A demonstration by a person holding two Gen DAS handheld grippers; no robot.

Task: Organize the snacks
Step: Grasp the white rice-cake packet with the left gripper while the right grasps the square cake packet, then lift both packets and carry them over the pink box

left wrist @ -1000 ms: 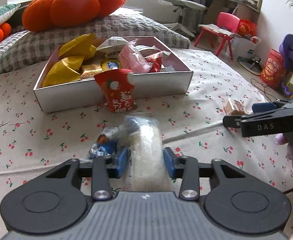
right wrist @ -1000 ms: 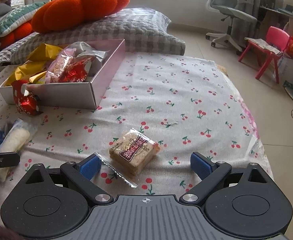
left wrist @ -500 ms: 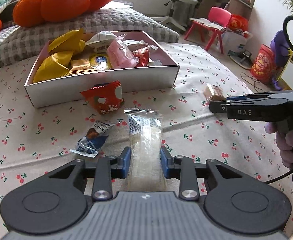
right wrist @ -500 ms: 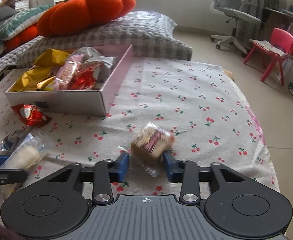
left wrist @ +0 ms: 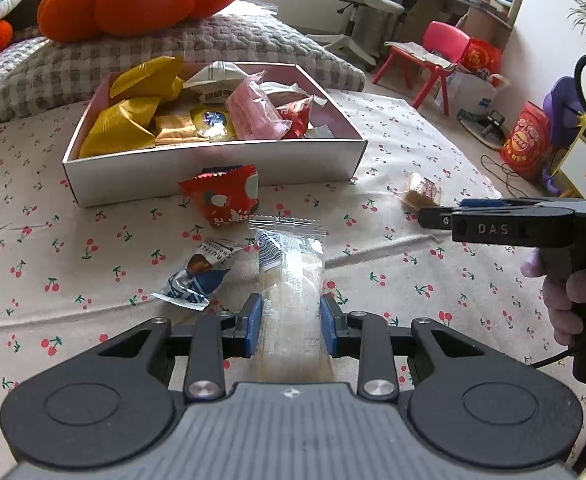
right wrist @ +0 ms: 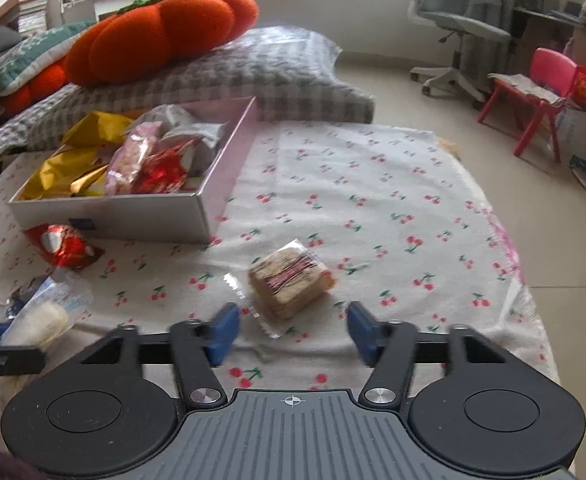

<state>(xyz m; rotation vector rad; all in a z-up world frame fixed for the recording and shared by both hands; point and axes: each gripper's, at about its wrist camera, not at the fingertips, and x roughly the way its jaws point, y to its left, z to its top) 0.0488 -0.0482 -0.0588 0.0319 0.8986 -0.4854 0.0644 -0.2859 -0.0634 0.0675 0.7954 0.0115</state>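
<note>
Left gripper (left wrist: 289, 316) jaws closed on a clear-wrapped pale snack bar (left wrist: 291, 280), held over the cherry-print cloth (left wrist: 73, 280). Right gripper (right wrist: 293, 330) jaws wide open, empty; wrapped square cracker pack (right wrist: 289, 280) lies on cloth just ahead between them. White box (left wrist: 213, 164) holds snacks; red packet (left wrist: 223, 196) leans by its front wall, blue truffle wrapper (left wrist: 197, 276) nearby.

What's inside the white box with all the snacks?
The white cardboard box holds crinkly yellow packets, a pink wrapped snack, a small red packet, a gold packet and a white wrapper. Whatever lies beneath that pile is covered.
</note>
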